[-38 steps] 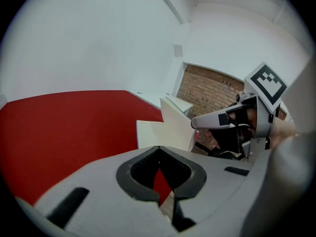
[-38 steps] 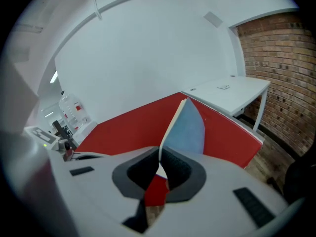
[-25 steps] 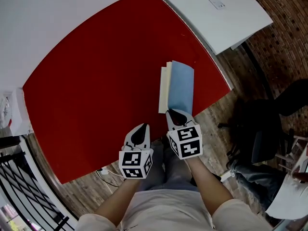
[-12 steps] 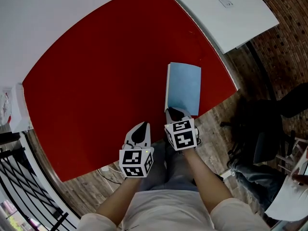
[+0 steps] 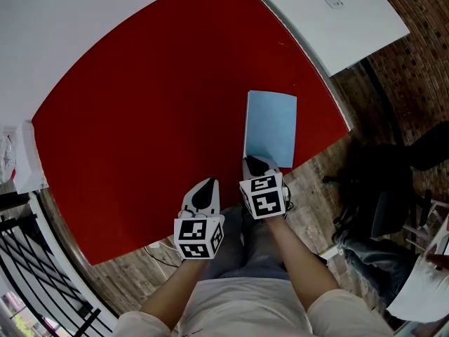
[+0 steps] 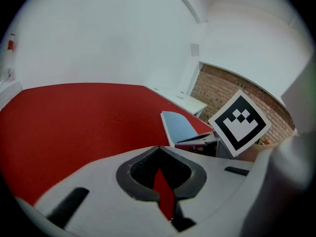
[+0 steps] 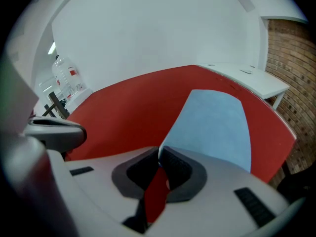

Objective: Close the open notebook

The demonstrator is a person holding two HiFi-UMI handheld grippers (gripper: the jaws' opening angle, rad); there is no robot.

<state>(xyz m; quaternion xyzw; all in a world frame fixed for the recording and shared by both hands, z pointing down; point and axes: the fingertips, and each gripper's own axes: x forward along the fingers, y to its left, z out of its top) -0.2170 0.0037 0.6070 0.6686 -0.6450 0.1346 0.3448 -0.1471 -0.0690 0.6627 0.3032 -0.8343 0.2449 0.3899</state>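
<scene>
Head view: the blue notebook (image 5: 271, 128) lies closed and flat at the red table's (image 5: 140, 118) near edge, close to its right corner. The right tongs (image 5: 254, 163) pinch its near corner. The left tongs (image 5: 206, 185), pressed together and empty, hover alongside.

A blue notebook (image 5: 271, 127) lies closed at centre right on the red table (image 5: 140, 118), the right gripper (image 5: 253, 163) at its near edge.

Only the closed notebook (image 5: 271, 126) seems to interrupt the open red tabletop (image 5: 140, 118).
</scene>
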